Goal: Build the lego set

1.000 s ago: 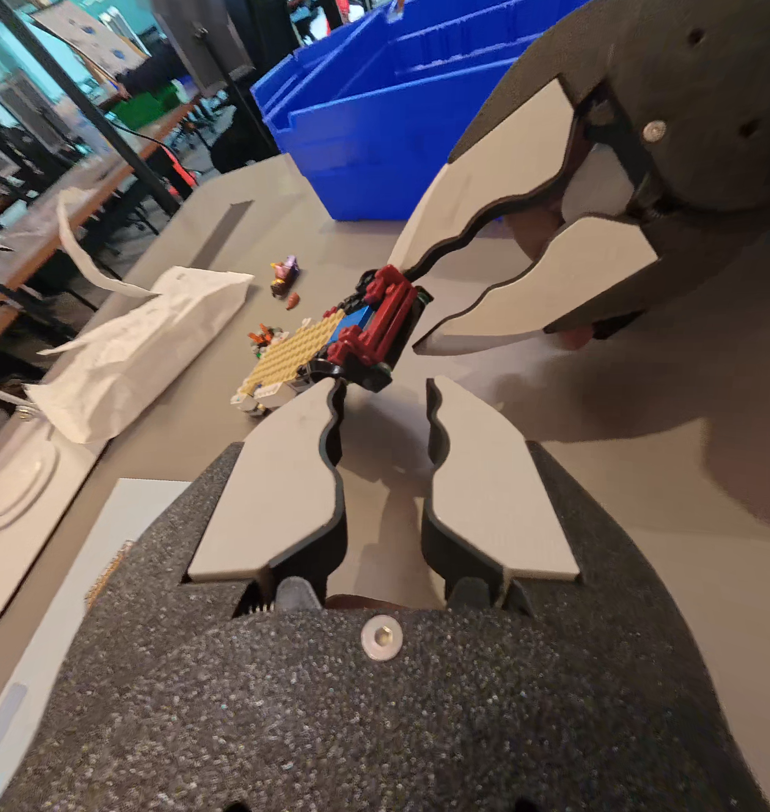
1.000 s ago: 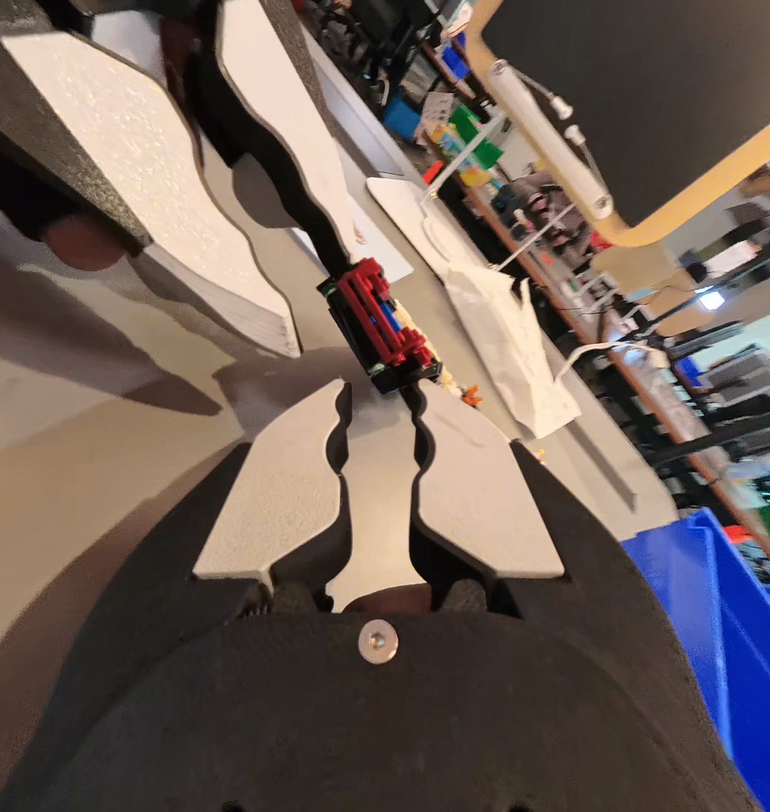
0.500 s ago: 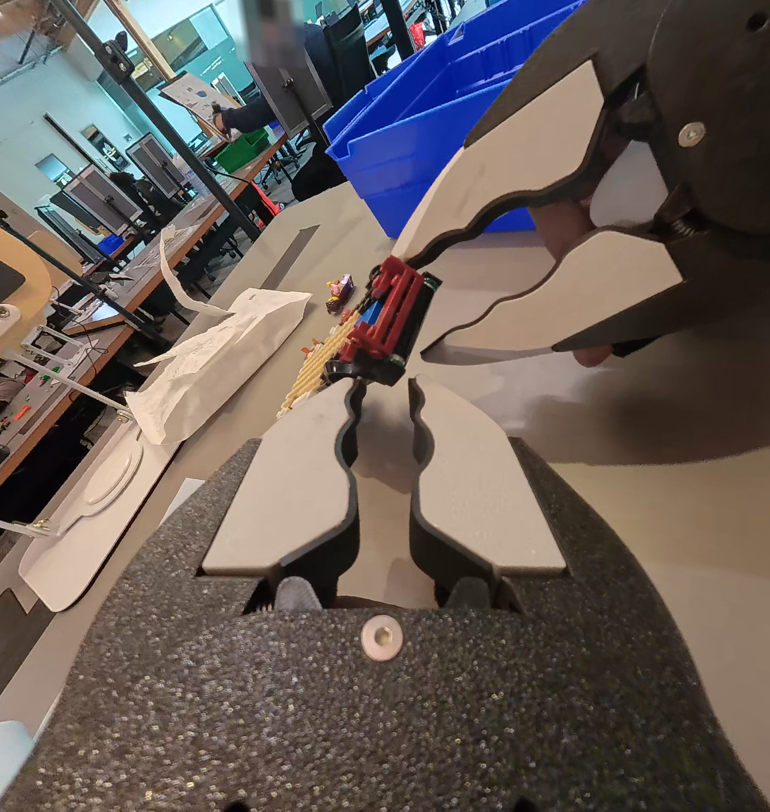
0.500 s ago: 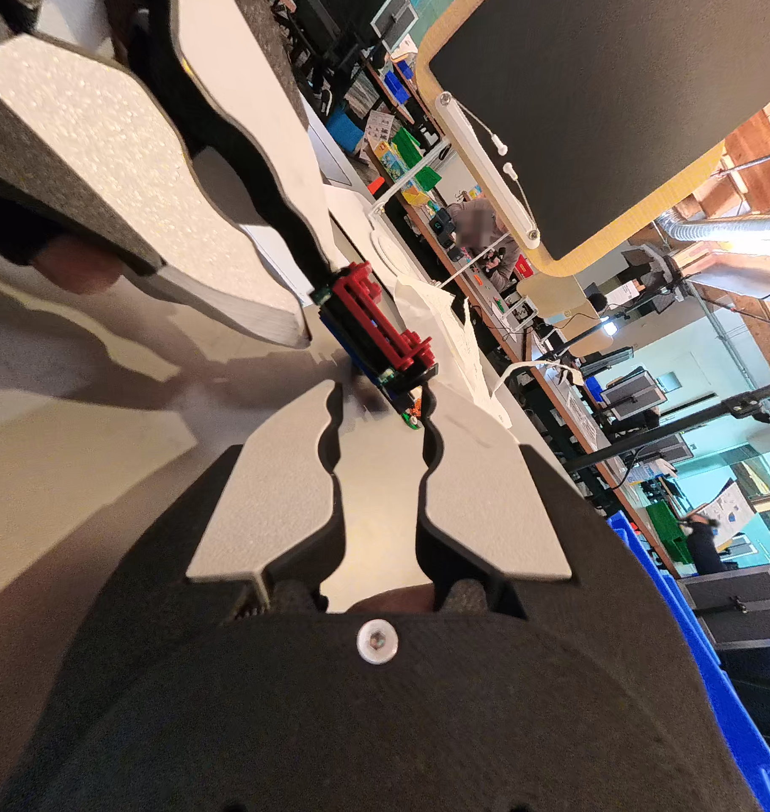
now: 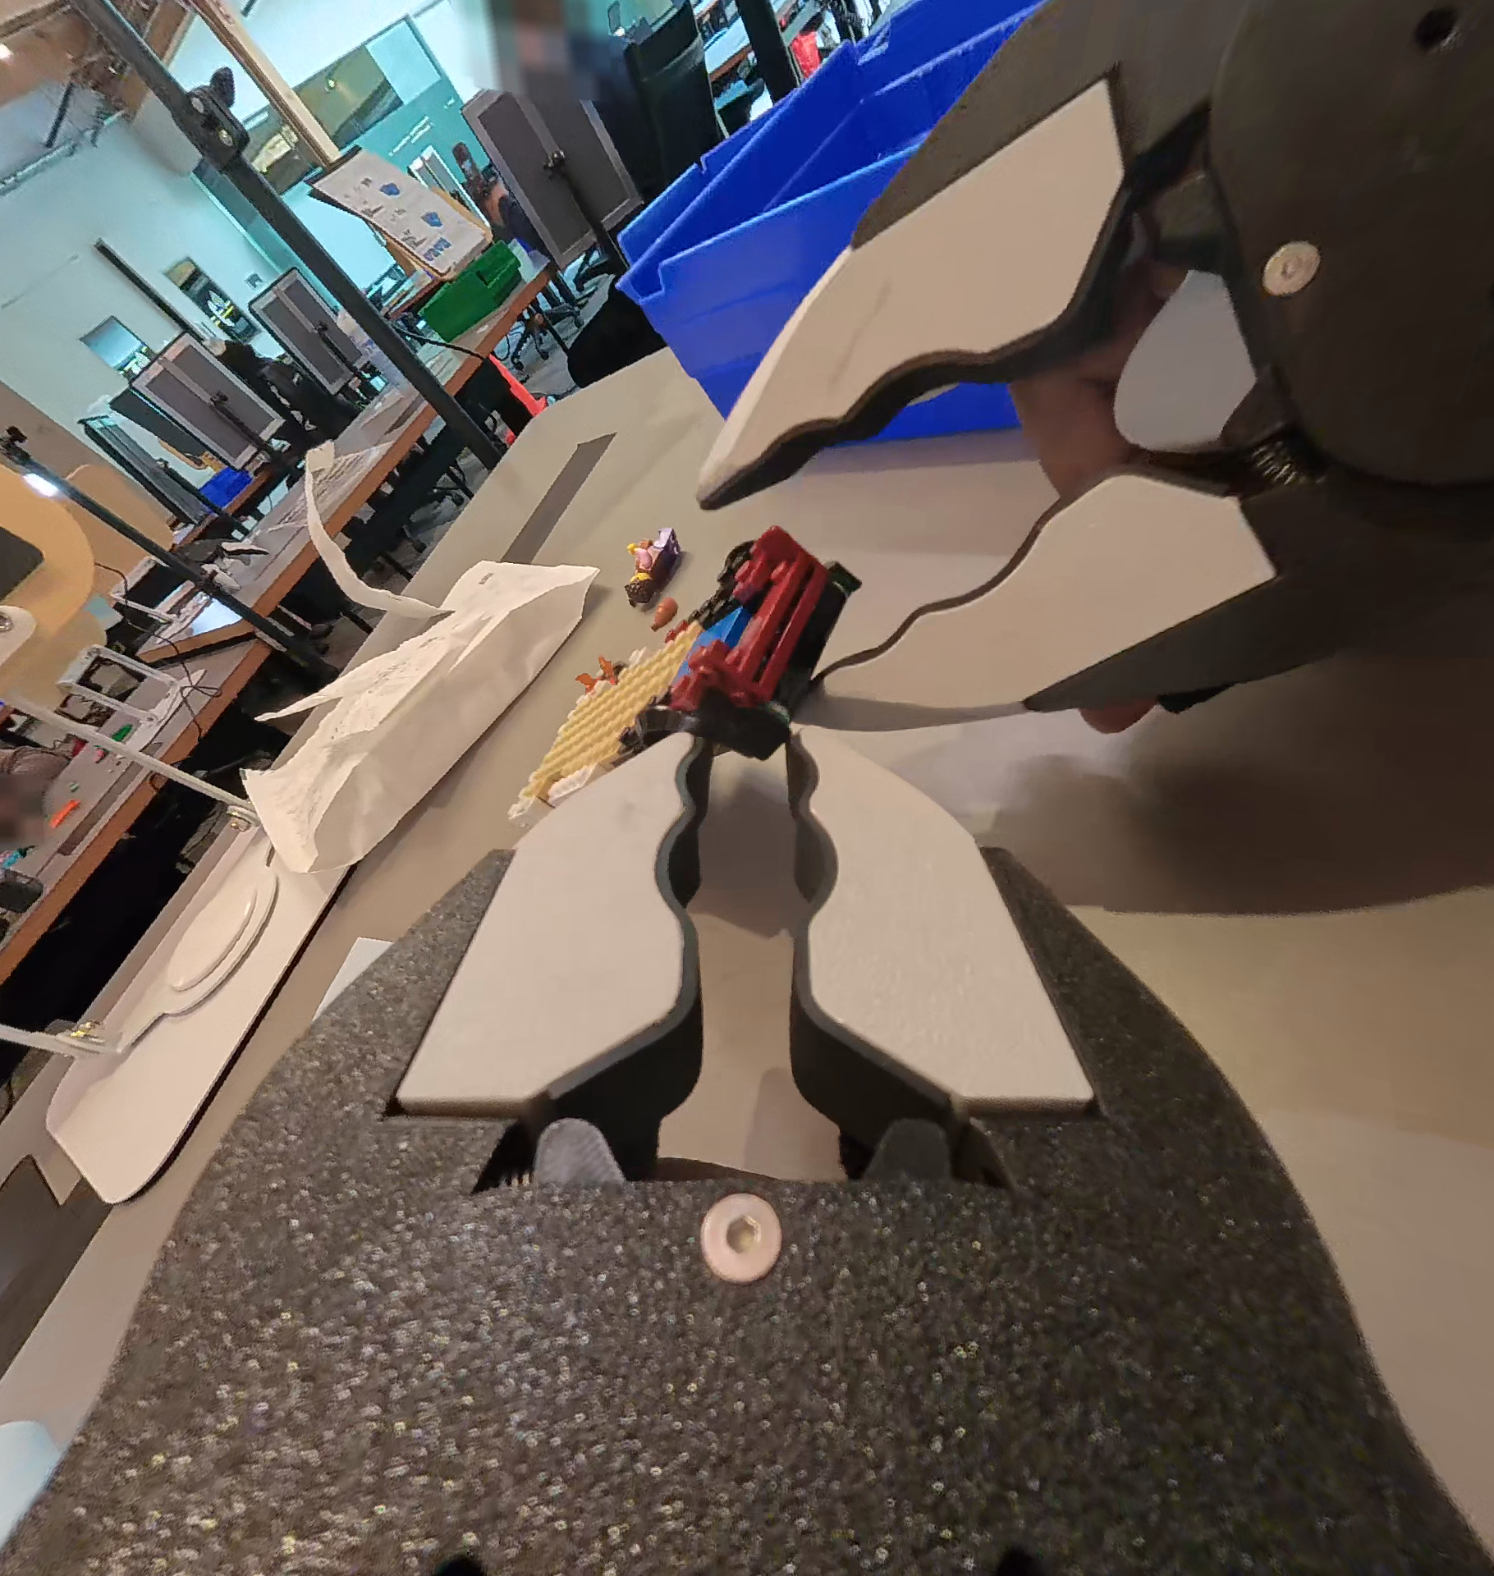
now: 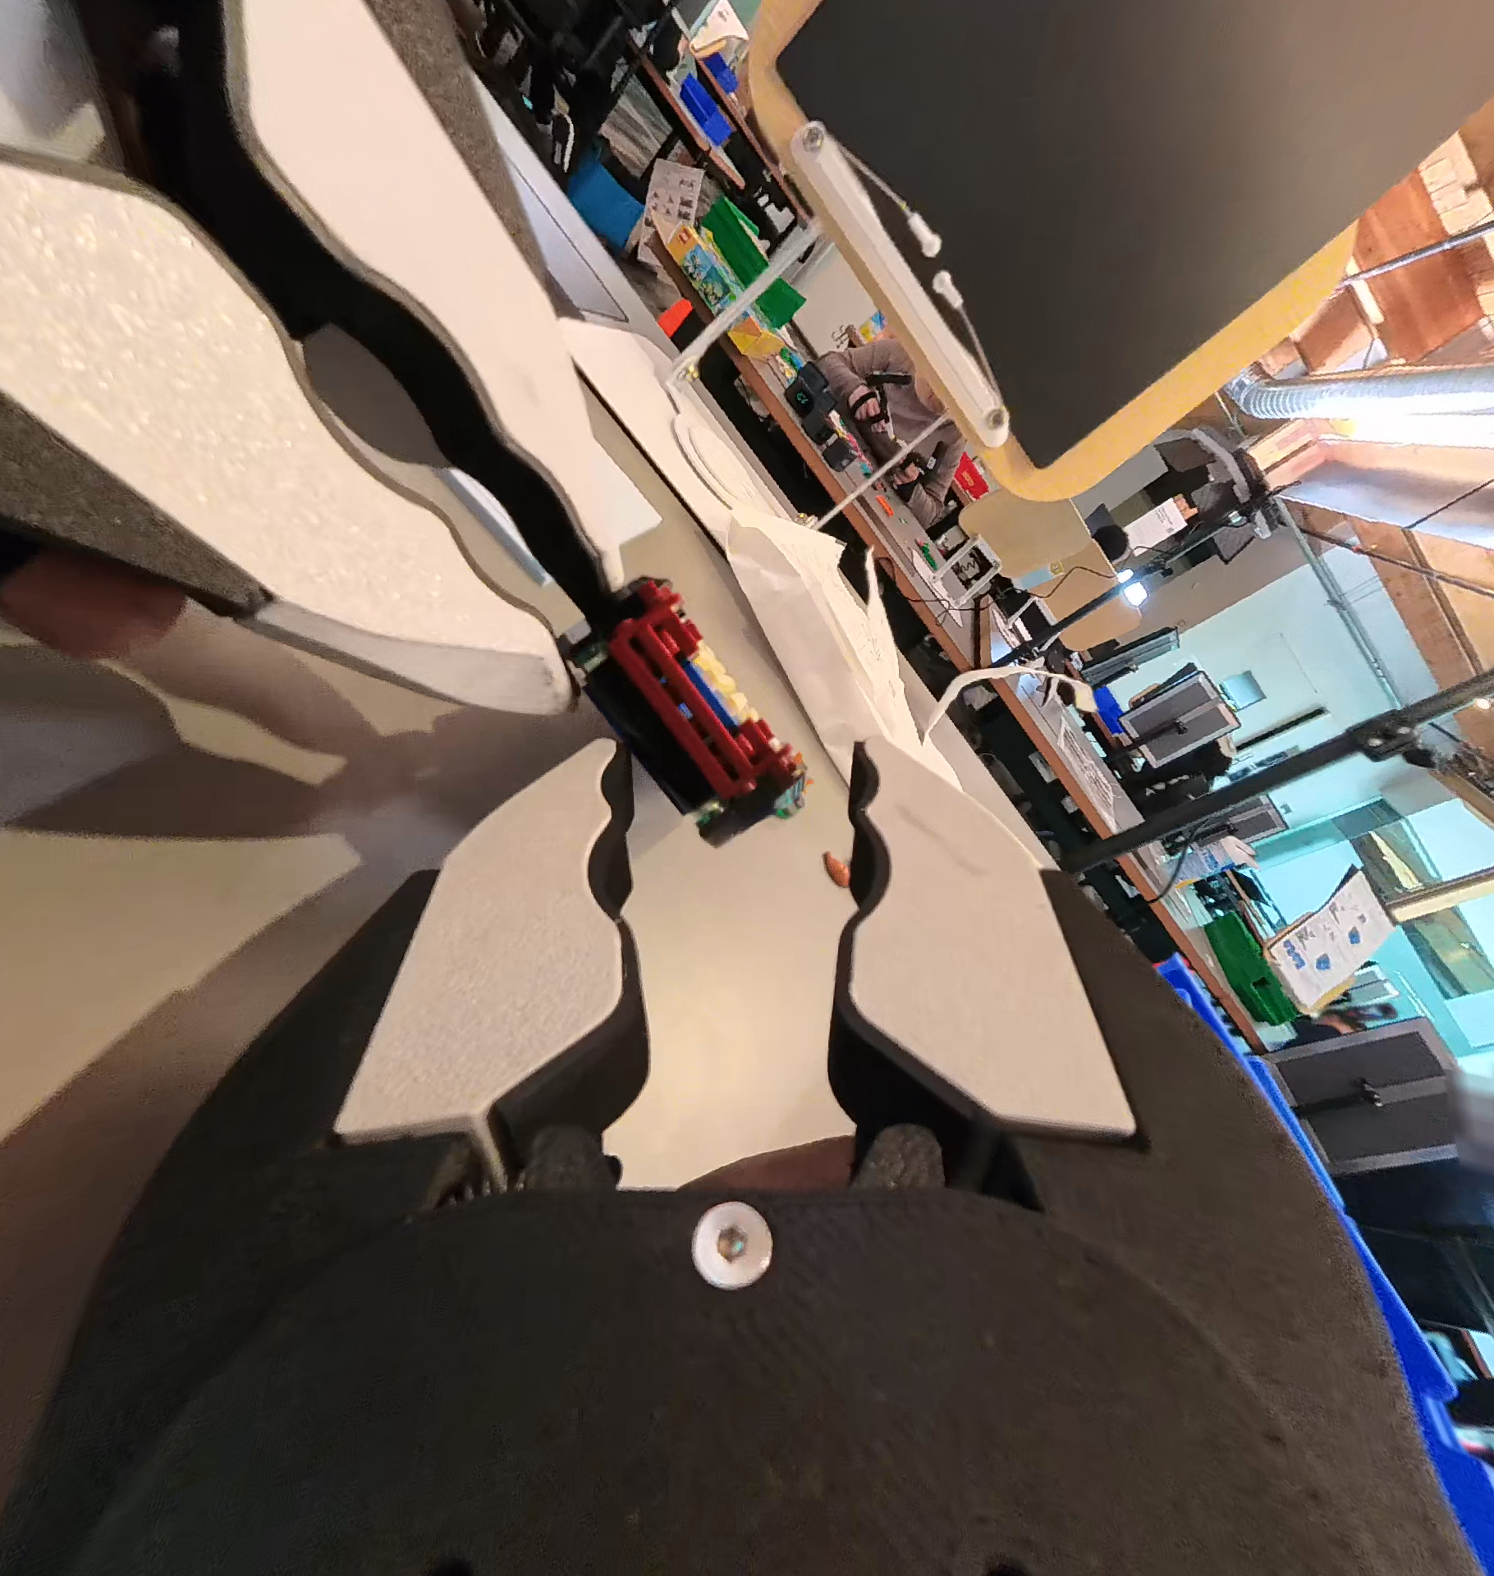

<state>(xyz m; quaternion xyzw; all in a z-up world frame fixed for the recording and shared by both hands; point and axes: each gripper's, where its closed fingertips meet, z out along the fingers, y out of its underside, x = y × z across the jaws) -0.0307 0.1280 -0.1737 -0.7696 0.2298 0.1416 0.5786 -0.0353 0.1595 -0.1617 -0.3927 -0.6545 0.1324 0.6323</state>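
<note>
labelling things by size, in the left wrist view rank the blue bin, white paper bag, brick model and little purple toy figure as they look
1. blue bin, partly hidden by the right gripper
2. white paper bag
3. brick model
4. purple toy figure

The bin lies farther off, so its true lead is likely greater.

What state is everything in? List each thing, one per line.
Left gripper: shut on the model's near black corner.
Red, black and tan toy-brick model: clamped at one end.
Right gripper: open, fingers spread around the model.
White paper bag: lying flat, crumpled, top torn open.
Blue plastic bin: upright, contents hidden.
Small purple-and-pink toy figure: lying loose.
</note>
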